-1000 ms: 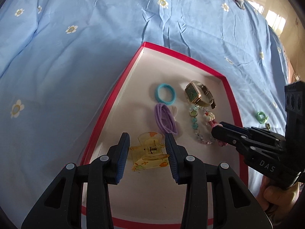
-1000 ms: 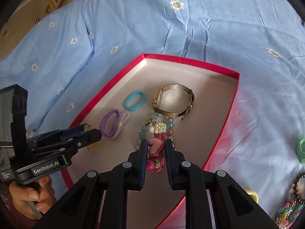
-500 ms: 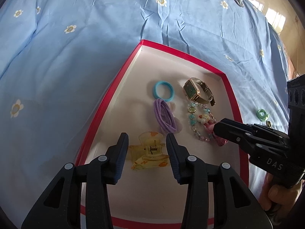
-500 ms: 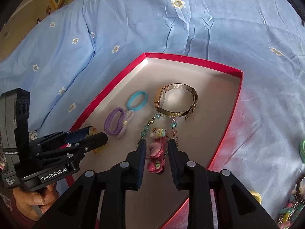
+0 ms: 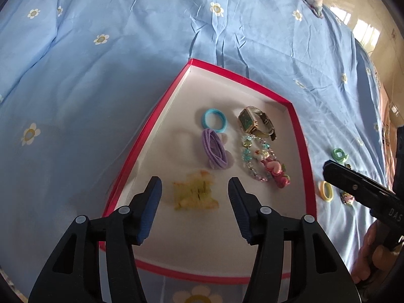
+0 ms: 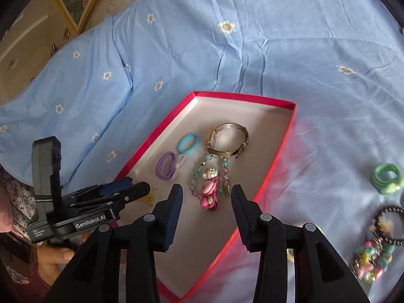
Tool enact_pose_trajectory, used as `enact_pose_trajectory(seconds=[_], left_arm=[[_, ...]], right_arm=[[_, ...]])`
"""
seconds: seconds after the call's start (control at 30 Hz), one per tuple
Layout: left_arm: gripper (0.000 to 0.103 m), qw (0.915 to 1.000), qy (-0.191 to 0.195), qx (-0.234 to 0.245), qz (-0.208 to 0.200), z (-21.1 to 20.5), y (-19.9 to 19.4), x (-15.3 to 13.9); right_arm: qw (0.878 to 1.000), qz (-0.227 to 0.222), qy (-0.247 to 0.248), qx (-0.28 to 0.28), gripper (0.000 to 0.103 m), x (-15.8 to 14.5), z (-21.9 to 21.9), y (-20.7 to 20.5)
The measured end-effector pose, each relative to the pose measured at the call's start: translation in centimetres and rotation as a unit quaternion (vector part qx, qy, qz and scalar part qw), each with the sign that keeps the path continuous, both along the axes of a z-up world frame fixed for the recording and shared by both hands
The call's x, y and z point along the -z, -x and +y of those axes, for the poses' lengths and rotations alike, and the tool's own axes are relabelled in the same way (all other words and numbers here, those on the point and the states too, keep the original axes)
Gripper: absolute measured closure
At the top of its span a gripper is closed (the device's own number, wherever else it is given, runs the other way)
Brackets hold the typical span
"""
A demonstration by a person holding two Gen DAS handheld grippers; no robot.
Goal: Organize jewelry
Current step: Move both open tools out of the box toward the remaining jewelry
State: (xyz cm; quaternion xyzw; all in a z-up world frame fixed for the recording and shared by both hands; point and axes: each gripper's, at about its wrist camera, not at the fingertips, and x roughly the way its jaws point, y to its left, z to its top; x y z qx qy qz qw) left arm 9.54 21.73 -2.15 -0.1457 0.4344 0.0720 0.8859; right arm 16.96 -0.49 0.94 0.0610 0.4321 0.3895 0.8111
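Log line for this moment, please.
left gripper: opening, over yellow clip | right gripper: opening, pink clip released | both clips in red box

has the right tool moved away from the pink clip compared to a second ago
Yes. The right tool was clamped on the pink clip inside the red box; now its jaws are opening, and it has drawn back, leaving the clip lying free.

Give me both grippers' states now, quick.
Left gripper: fingers opening, holding nothing; yellow claw clip lies loose between them.
Right gripper: fingers opening, holding nothing; pink clip released.
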Motion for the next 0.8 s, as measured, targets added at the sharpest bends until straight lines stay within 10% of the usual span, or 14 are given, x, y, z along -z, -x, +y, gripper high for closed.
enact_pose_trajectory(seconds=[0.8], left_arm=[[0.042, 0.9960, 0.035, 0.081, -0.017, -8.8, 1.4, -2.3]], right_arm=[[0.992, 0.016, 0.019, 0.125, 0.053, 1.6, -14.3, 3.4]])
